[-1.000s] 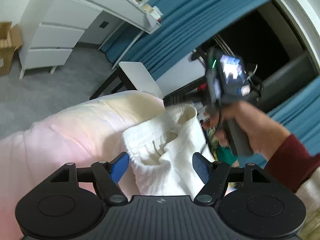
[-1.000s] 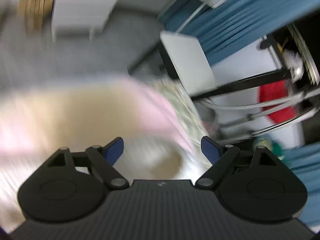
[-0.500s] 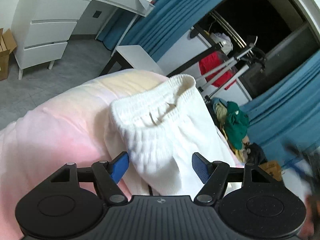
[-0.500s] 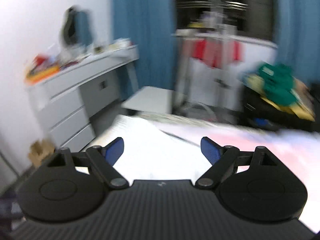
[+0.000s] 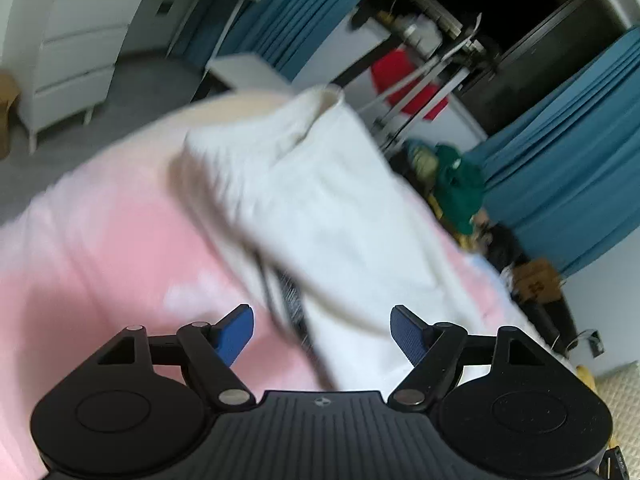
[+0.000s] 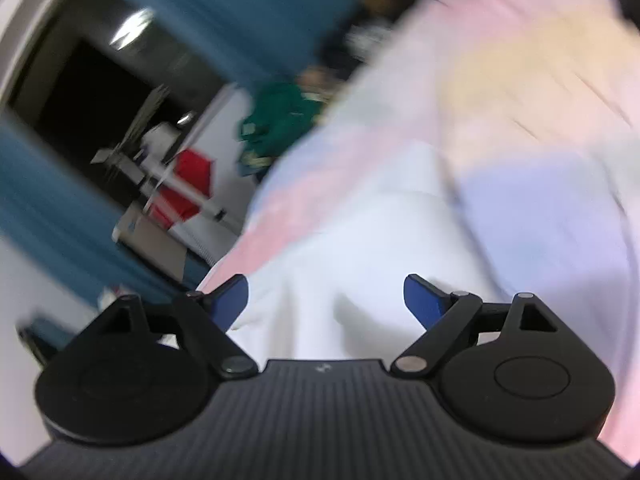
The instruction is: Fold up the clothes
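A white garment with a ribbed elastic waistband [image 5: 320, 200] lies stretched out on a pink and pastel bedsheet [image 5: 100, 240]. My left gripper [image 5: 322, 332] is open and empty, just short of the garment's near part. My right gripper [image 6: 326, 302] is open and empty, right over white cloth [image 6: 360, 248] on the sheet [image 6: 520, 120]. Both views are blurred by motion.
A white drawer unit [image 5: 76, 52] stands at the far left past the bed. Blue curtains [image 5: 560, 184], a metal rack with a red item [image 5: 408, 80] and a pile with a green garment [image 5: 456, 184] stand beyond the bed's far edge.
The right gripper let go of the waistband and swung around to the garment's other end. The left gripper pulled back, so the garment now lies longer and flatter ahead of it.
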Action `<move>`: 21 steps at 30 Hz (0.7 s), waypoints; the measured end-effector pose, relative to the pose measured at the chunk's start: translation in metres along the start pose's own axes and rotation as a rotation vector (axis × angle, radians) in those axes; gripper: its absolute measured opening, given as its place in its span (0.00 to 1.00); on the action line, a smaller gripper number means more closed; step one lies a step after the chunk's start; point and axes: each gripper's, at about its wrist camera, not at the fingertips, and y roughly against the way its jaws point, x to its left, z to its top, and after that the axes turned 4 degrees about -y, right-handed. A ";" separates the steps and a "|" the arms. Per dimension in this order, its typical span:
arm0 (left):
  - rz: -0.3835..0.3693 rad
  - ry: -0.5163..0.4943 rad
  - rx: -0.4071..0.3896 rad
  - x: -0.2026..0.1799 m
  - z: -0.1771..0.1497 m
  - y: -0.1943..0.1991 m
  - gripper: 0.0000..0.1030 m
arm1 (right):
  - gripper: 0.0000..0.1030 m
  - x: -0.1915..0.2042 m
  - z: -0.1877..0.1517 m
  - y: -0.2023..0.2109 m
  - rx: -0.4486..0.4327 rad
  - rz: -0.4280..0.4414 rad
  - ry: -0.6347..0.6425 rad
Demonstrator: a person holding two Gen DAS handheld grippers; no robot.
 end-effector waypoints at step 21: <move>-0.172 0.514 0.003 0.070 0.014 -0.074 0.70 | 0.85 -0.021 -0.076 -0.069 0.394 0.058 -0.207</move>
